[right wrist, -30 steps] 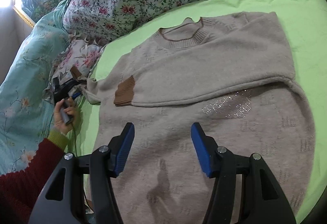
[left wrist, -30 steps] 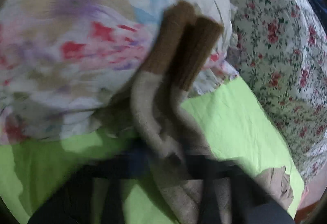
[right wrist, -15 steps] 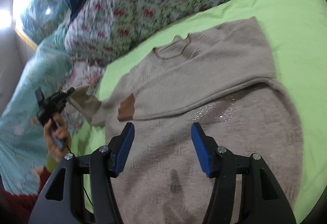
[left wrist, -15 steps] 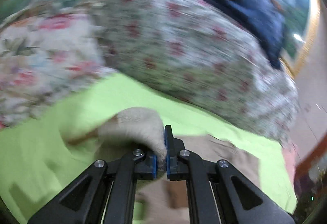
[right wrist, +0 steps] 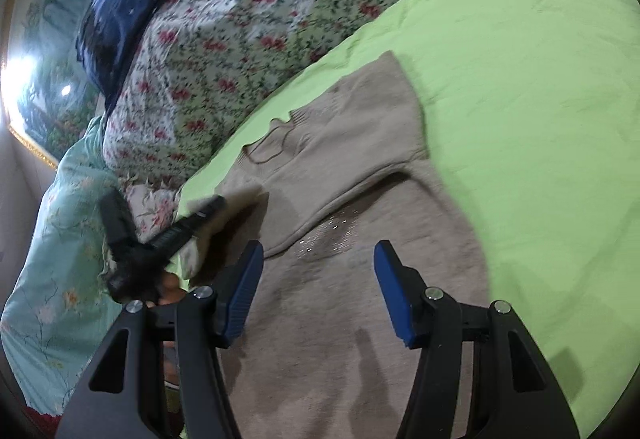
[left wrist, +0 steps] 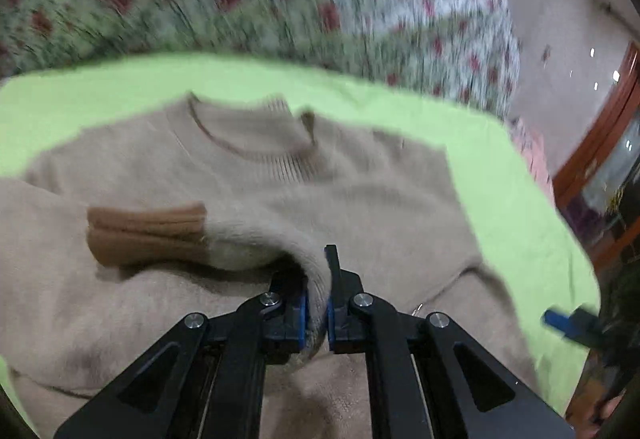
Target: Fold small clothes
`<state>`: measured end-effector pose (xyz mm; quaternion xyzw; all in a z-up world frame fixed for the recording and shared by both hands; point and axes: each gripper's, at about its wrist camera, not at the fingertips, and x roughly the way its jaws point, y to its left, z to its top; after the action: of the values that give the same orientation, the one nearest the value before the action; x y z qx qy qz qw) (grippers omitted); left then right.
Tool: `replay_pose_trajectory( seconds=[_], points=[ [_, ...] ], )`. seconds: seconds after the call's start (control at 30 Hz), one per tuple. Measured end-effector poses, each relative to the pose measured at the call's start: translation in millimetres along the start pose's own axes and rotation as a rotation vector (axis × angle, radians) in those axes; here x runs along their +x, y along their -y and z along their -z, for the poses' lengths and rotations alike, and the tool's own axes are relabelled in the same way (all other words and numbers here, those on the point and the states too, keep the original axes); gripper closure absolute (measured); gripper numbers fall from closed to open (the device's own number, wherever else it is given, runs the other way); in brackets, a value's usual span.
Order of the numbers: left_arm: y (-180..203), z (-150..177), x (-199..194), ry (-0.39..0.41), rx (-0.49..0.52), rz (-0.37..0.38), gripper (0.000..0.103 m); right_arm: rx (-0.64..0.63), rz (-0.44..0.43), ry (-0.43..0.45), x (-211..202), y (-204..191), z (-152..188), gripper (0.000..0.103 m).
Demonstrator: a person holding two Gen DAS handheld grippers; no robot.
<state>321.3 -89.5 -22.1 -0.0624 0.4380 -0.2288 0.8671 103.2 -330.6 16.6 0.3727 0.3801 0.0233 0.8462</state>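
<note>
Left gripper (left wrist: 317, 303) jaws clamped on the sleeve (left wrist: 256, 239) over the beige sweater (right wrist: 352, 143) lying on the green sheet (right wrist: 540, 99), right gripper (right wrist: 316, 291) jaws apart above its body.

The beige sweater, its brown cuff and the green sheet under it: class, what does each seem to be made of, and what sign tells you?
Beige sweater: soft, matte knit, probably wool or acrylic; fuzzy nap, ribbed collar. A sparkly patch suggests sequins or metallic thread.
Brown cuff: the same sort of yarn, knitted in thicker ribs.
Green sheet: thin, smooth woven cloth, perhaps cotton; fine creases, no pile.
</note>
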Motion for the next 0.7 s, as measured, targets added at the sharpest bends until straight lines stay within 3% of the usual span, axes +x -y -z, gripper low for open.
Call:
replay_pose_trajectory(
  seconds=[0.07, 0.13, 0.2, 0.23, 0.43, 0.53, 0.7],
  points=[
    [0, 10, 10, -0.040, 0.002, -0.005, 0.092, -0.003, -0.001, 0.004, 0, 0, -4, 0.044],
    [-4, 17, 16, -0.080, -0.014, 0.010, 0.066, -0.016, -0.008, 0.002, 3, -5, -7, 0.044],
    [-10, 23, 11, -0.082, -0.027, 0.005, 0.046, -0.045, -0.021, -0.013, 11, -14, -10, 0.044],
    [-13, 29, 4, -0.076, -0.028, -0.004, 0.042, -0.064, -0.031, -0.024, 17, -21, -12, 0.044],
    [-48, 63, -67, -0.055, -0.080, -0.010, 0.031, -0.184, -0.102, -0.113, 64, -71, -16, 0.044],
    [-82, 84, -106, -0.033, -0.131, -0.062, 0.024, -0.285, -0.109, -0.169, 98, -103, -15, 0.044],
    [-157, 104, -139, -0.004, -0.274, -0.209, 0.023, -0.521, -0.077, -0.232, 152, -158, 0, 0.044]
  ],
)
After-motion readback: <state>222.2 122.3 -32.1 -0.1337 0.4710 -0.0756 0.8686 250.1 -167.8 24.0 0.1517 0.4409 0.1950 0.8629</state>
